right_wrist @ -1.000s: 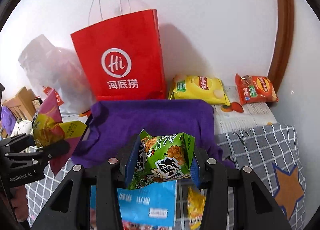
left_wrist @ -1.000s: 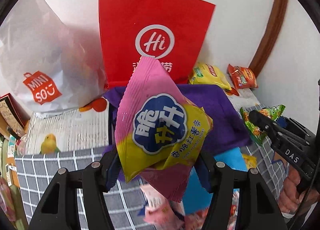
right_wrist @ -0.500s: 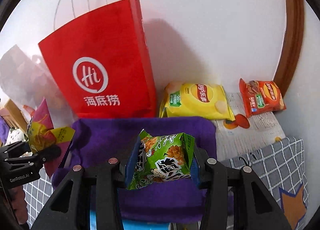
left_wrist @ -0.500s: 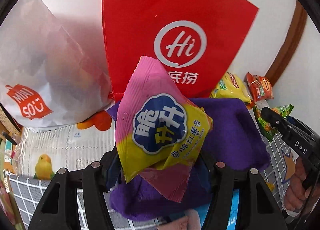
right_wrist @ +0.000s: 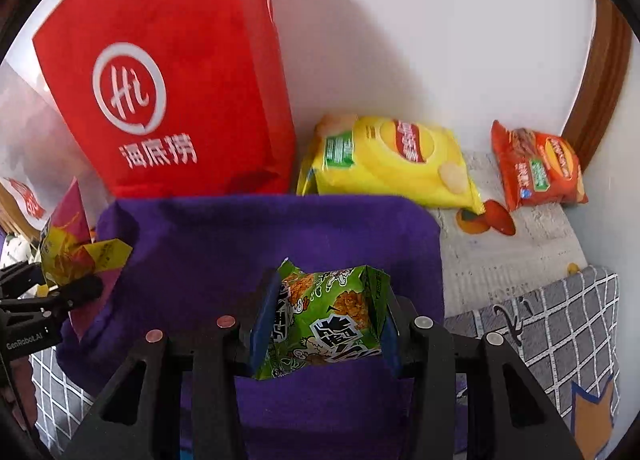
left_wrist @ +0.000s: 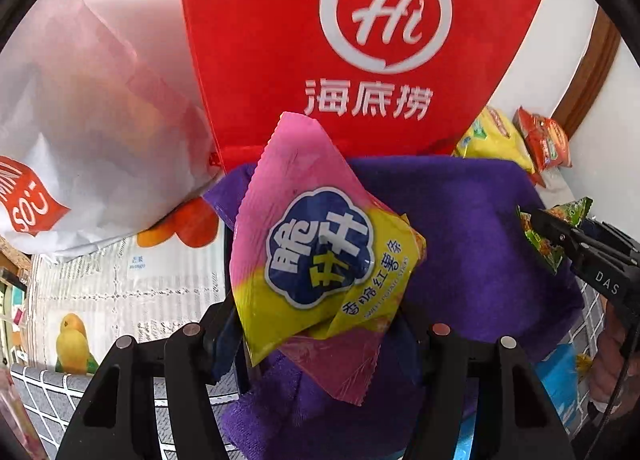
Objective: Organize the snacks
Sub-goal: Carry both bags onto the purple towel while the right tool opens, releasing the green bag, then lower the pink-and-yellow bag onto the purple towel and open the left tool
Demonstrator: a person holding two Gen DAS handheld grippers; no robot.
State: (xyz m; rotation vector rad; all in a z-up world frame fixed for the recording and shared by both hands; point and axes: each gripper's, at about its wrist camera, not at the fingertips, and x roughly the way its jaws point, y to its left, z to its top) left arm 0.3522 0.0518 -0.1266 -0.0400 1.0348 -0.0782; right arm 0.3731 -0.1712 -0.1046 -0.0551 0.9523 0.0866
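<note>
Your left tool (left_wrist: 320,336) is clenched on a pink and yellow snack packet (left_wrist: 320,256), held up over the near left part of the purple cloth (left_wrist: 460,220). Your right tool (right_wrist: 324,328) grips a green snack packet (right_wrist: 328,316) above the near middle of that same cloth (right_wrist: 260,244).

The red paper bag (right_wrist: 172,72) stands upright just behind the cloth, against the wall. A yellow chip bag (right_wrist: 392,160) lies behind the cloth's far right corner, and an orange chip bag (right_wrist: 540,172) sits further right of it, well apart from the cloth. A white plastic bag (left_wrist: 92,108) stands left of the cloth, beside the red bag. A grey checked cover (right_wrist: 560,324) lies to the right of the cloth.
</note>
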